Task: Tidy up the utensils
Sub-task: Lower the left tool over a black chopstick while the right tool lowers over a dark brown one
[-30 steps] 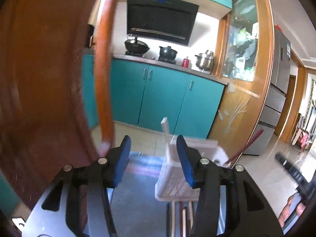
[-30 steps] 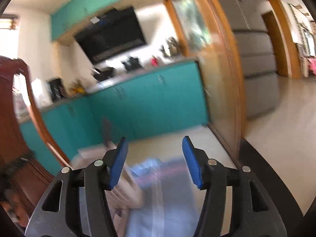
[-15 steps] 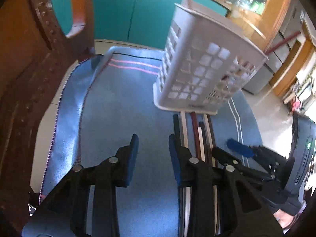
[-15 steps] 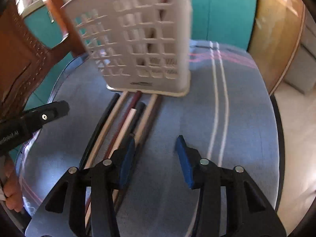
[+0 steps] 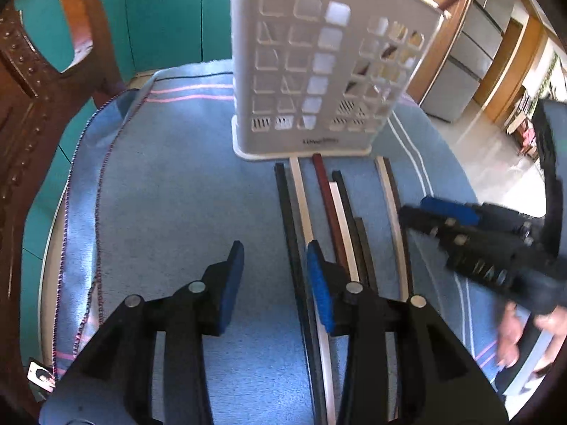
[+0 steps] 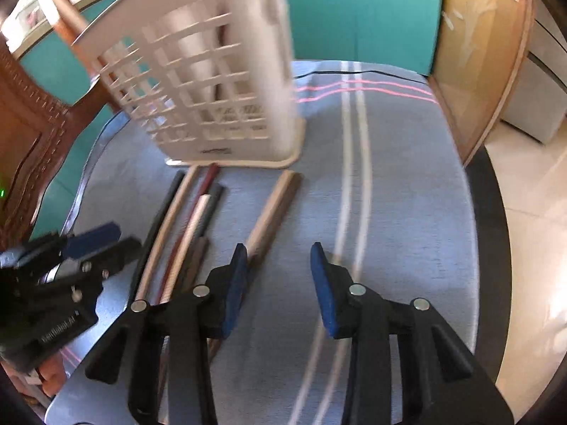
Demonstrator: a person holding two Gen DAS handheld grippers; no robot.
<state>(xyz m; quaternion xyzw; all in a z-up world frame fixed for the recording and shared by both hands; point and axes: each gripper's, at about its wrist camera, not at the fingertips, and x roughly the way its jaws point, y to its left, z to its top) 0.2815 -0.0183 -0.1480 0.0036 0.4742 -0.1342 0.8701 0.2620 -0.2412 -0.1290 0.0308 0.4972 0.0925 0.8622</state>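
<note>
A white slotted utensil basket (image 5: pixel 319 71) (image 6: pixel 212 88) stands upright on the blue cloth (image 5: pixel 170 194). Several chopsticks (image 5: pixel 329 205) lie side by side in front of it: black, cream, dark red and brown. A cream and brown pair (image 6: pixel 273 209) lies apart to the right. My left gripper (image 5: pixel 274 251) hovers over the left edge of the row, its jaws opening; the black chopstick (image 5: pixel 288 212) runs just inside its right finger, untouched. My right gripper (image 6: pixel 280 251) hovers beside the separate pair with its jaws closing, only cloth between them. Each gripper shows in the other's view (image 5: pixel 436 209) (image 6: pixel 99 237).
A carved wooden chair (image 5: pixel 21 88) stands at the table's left. Teal cabinets (image 6: pixel 361 17) lie behind the table, and a grey fridge (image 5: pixel 471 53) stands at the right. The cloth has white stripes (image 6: pixel 351 177) on its right side. A person's hand (image 5: pixel 514 333) holds the right gripper.
Both grippers have dropped and tipped down from facing the kitchen to facing the table. They came nearer the chopsticks. Both pairs of jaws stand narrower than a second ago.
</note>
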